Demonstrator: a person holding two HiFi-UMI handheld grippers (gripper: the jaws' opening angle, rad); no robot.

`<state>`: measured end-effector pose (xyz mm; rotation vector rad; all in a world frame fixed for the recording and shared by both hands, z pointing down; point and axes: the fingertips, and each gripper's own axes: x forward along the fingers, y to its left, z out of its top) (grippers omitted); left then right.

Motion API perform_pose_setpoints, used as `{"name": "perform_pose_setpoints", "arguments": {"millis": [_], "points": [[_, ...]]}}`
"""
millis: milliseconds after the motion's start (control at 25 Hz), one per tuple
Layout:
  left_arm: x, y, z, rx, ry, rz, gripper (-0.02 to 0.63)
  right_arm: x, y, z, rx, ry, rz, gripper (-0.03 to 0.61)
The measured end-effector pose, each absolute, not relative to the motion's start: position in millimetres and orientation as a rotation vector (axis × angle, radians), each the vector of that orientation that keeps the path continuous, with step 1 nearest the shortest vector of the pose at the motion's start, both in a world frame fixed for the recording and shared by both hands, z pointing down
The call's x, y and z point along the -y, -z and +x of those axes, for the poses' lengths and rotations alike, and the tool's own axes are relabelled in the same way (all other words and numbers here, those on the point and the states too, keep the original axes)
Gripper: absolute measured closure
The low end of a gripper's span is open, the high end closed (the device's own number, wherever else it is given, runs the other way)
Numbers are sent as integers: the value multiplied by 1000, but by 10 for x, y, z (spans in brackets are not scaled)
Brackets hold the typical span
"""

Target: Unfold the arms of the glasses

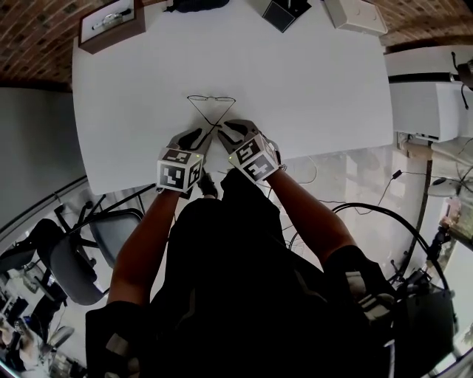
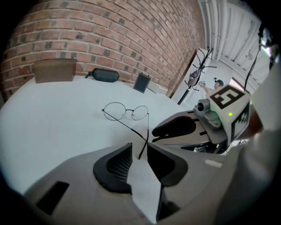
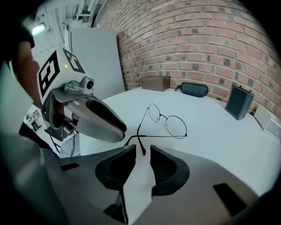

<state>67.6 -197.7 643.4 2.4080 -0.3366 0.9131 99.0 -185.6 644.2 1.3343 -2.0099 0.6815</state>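
left gripper [image 2: 139,149]: jaws apart, a clear gap between the pads. the tip of one thin arm of the glasses [image 2: 127,112] stands in that gap, and neither pad presses on it. right gripper [image 3: 142,149]: jaws apart by a narrower gap, the dark tip of the other arm between them, also not pinched.

in the head view both grippers [image 1: 201,134] [image 1: 225,127] sit side by side at the near edge of the white table [image 1: 325,88], each carrying one cube with black-and-white square markers. no words or brand can be read anywhere.

one pair of glasses [image 1: 211,100] lies on the table just beyond the jaws: two round lenses and a wire frame, with two arms that cross each other on the way back to the grippers.

further off, along the brick wall [image 2: 109,30]: one wooden box [image 2: 55,70], one dark glasses case [image 2: 104,75], one small dark upright box [image 2: 142,82] and one white box [image 1: 355,15].
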Motion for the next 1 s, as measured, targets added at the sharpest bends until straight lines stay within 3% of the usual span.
{"name": "perform_pose_setpoints", "arguments": {"millis": [480, 1000], "points": [[2585, -6179, 873, 622, -771, 2402, 505, 2066, -6119, 1293, 1815, -858, 1770, 443], [2564, -6404, 907, 628, -930, 2423, 497, 2165, -6305, 1392, 1769, -931, 1790, 439]]}}
